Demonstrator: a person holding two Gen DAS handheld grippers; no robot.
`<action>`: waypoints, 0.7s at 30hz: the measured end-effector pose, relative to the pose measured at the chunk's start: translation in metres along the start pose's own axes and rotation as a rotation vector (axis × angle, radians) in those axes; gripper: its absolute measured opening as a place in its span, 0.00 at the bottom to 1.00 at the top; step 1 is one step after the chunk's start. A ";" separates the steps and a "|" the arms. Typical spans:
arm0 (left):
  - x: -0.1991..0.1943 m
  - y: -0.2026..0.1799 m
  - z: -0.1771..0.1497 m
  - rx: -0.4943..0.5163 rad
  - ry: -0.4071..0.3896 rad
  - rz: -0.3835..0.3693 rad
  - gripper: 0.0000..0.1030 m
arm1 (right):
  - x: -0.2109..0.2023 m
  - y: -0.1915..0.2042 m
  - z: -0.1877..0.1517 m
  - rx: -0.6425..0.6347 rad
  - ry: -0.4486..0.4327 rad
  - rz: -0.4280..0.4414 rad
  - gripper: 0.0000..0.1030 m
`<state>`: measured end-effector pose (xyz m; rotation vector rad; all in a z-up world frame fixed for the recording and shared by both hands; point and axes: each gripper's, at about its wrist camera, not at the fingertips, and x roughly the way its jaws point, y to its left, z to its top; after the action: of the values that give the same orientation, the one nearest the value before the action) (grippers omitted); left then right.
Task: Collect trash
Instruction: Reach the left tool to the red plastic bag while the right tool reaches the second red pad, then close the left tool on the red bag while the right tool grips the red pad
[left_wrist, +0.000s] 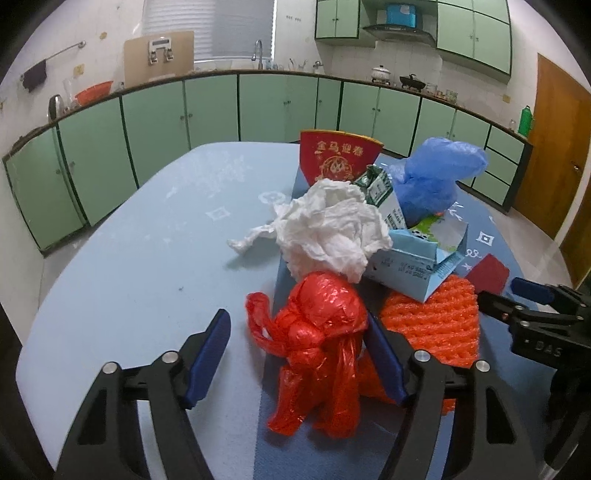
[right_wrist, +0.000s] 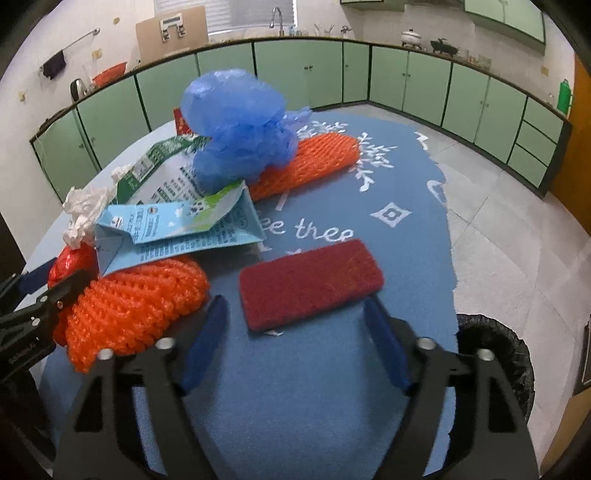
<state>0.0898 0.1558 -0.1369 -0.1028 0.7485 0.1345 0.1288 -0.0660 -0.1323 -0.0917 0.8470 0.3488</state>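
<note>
A pile of trash lies on the blue table. My left gripper (left_wrist: 297, 332) is open, its jaws on either side of a crumpled red plastic bag (left_wrist: 317, 343). Behind the bag lie white crumpled tissue (left_wrist: 332, 232), a light-blue milk carton (left_wrist: 417, 258), a blue plastic bag (left_wrist: 436, 177) and an orange foam net (left_wrist: 432, 325). My right gripper (right_wrist: 295, 317) is open, just in front of a dark red scouring pad (right_wrist: 310, 284). The orange foam net (right_wrist: 133, 306) lies to its left, a second orange net (right_wrist: 310, 162) farther back under the blue bag (right_wrist: 236, 125).
A black-lined trash bin (right_wrist: 498, 354) stands on the floor at the table's right edge. A red printed paper (left_wrist: 338, 157) lies at the back of the pile. Green kitchen cabinets (left_wrist: 210, 107) line the far walls. The table's left half (left_wrist: 147, 240) is bare cloth.
</note>
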 end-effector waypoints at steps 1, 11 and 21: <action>0.001 0.001 0.000 -0.003 0.003 -0.001 0.69 | 0.000 -0.002 0.001 0.004 -0.001 -0.010 0.82; 0.011 0.001 0.001 -0.020 0.037 -0.015 0.63 | 0.027 -0.009 0.015 -0.005 0.073 -0.023 0.90; 0.006 0.002 0.003 -0.032 0.030 -0.028 0.35 | 0.008 -0.014 0.013 0.017 0.011 0.028 0.79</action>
<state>0.0962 0.1591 -0.1388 -0.1459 0.7748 0.1189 0.1476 -0.0741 -0.1304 -0.0660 0.8630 0.3680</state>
